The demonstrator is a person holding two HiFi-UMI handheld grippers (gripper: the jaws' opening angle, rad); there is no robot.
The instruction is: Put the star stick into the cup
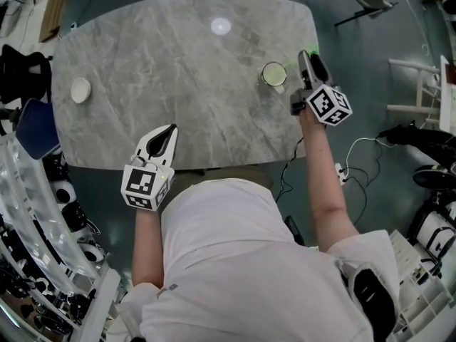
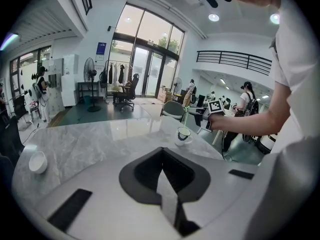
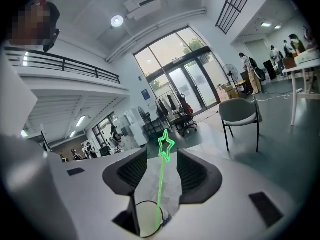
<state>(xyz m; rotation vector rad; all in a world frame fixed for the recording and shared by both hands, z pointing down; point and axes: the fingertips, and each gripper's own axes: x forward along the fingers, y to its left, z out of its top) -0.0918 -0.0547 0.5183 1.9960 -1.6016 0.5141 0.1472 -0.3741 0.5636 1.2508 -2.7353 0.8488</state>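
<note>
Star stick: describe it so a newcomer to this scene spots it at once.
On the grey marble table, find the white cup near its right edge. The star stick stands in it: a thin neon-green rod topped by an outlined star, the only slender upright thing there.

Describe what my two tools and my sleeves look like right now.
The left tool and right tool have white shells with black jaw pads. Each carries a marker cube printed with black-and-white squares. The person wears a white short-sleeved shirt.
</note>
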